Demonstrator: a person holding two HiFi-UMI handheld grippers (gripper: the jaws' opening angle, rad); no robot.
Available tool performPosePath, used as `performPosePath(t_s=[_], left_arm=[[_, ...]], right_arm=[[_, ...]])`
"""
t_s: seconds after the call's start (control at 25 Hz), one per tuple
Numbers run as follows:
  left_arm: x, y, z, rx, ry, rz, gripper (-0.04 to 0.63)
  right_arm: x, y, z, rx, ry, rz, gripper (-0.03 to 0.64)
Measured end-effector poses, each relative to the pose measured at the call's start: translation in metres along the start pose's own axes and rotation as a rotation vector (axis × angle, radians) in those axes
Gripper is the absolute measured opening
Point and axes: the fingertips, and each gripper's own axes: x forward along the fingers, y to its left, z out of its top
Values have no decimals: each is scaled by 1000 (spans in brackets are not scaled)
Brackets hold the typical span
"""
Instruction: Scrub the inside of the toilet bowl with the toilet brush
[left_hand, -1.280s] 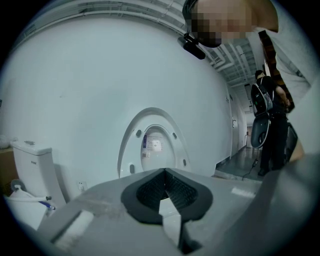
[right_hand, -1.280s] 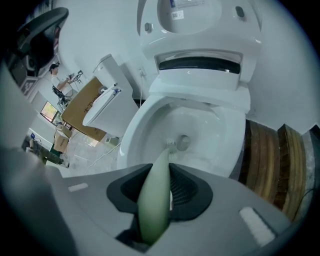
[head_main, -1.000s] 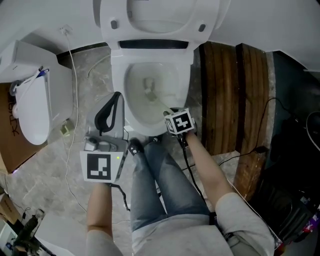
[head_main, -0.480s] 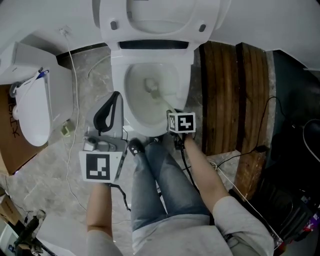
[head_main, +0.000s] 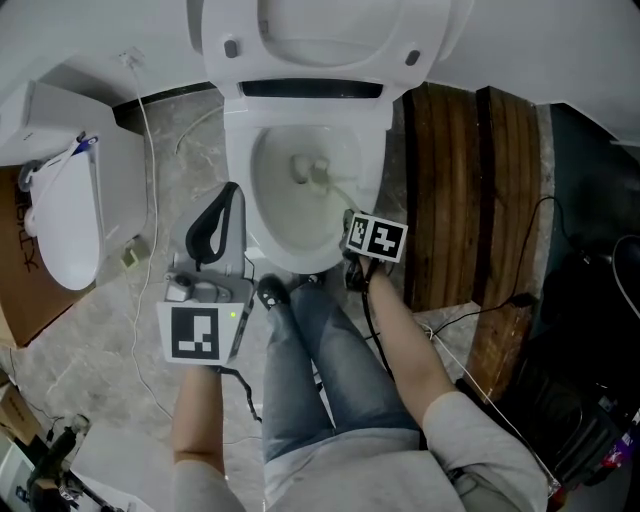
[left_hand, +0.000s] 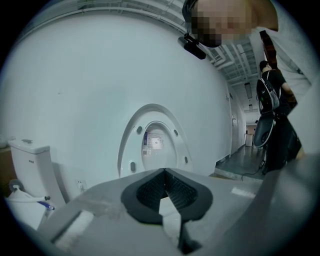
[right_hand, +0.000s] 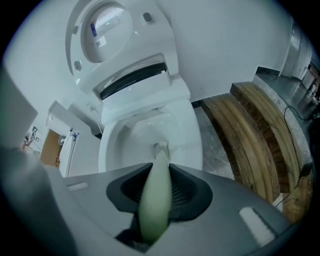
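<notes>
A white toilet stands with its lid (head_main: 320, 30) up, and its bowl (head_main: 270, 215) is open below me. The brush head (head_main: 312, 170) sits inside the bowl near the drain. Its pale green handle (right_hand: 156, 200) runs back into my right gripper (head_main: 352, 218), which is shut on it at the bowl's front right rim. In the right gripper view the brush head (right_hand: 160, 147) shows beyond the right gripper (right_hand: 159, 169). My left gripper (head_main: 228, 200) hangs left of the bowl, shut and empty. In the left gripper view the left gripper (left_hand: 165, 172) faces the raised lid (left_hand: 155, 145).
A second white toilet (head_main: 65, 200) stands at the left, with a white cable (head_main: 150, 150) trailing over the stone floor. Dark wooden slats (head_main: 470, 190) lie right of the bowl. Black cables and gear (head_main: 580, 400) fill the right side. The person's jeans-clad legs (head_main: 320, 360) are below the bowl.
The brush head has slid a little up and right inside the bowl, and the right gripper has shifted right with it. The left gripper has stayed put.
</notes>
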Motion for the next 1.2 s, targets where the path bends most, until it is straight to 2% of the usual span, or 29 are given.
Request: performPosePath(t_s=[0.28,0.52,0.8,1.2], left_arm=[[6,9,-3,-9,15,24,5],[10,14,-5,-14,17,45,5],[8,21,-8,-16,29,70,5],[3,28,-12,-25,39,90,5]], right_arm=[[8,5,28,-26,-55,-19,101],[19,16,44,-67,-54,-9,101],[33,35,45,-241,-35,14,101],[44,74,40,-566,-3,65,100]])
